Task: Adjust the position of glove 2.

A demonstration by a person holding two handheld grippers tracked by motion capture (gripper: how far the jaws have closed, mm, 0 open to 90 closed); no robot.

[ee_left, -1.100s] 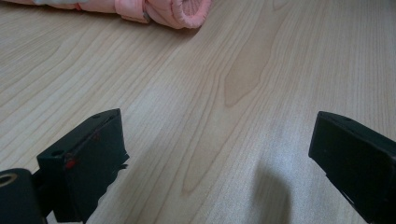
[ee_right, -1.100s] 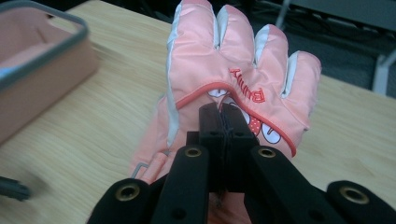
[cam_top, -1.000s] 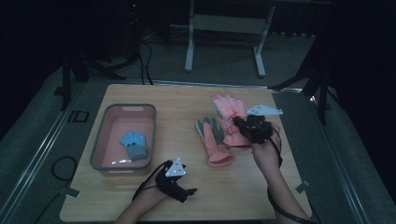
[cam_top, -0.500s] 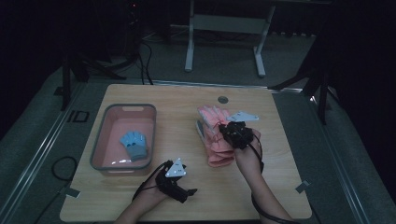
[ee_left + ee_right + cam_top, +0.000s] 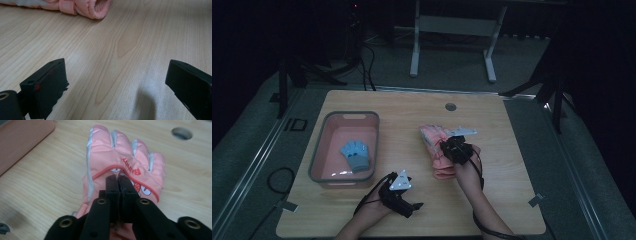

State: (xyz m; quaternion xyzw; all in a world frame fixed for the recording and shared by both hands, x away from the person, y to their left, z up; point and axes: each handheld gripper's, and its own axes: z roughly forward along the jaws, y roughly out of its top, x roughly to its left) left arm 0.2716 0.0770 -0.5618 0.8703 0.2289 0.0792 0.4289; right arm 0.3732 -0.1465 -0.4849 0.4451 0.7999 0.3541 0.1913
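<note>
Pink glove [image 5: 125, 167]: flat on table [image 5: 512, 150], centre-right, 3 o'clock from pink tub [image 5: 344, 117]. Right gripper [image 5: 119, 181]: jaws nearly closed, just starting to part, above glove's back. Left gripper [image 5: 116, 82]: jaws wide apart, nothing between, at 6 o'clock edge.

I'm seeing the high view dim and grainy, the room beyond the table [image 5: 412, 107] going black. Both gripper views are looking brighter, with near jaws slightly soft and faint shadows.
</note>
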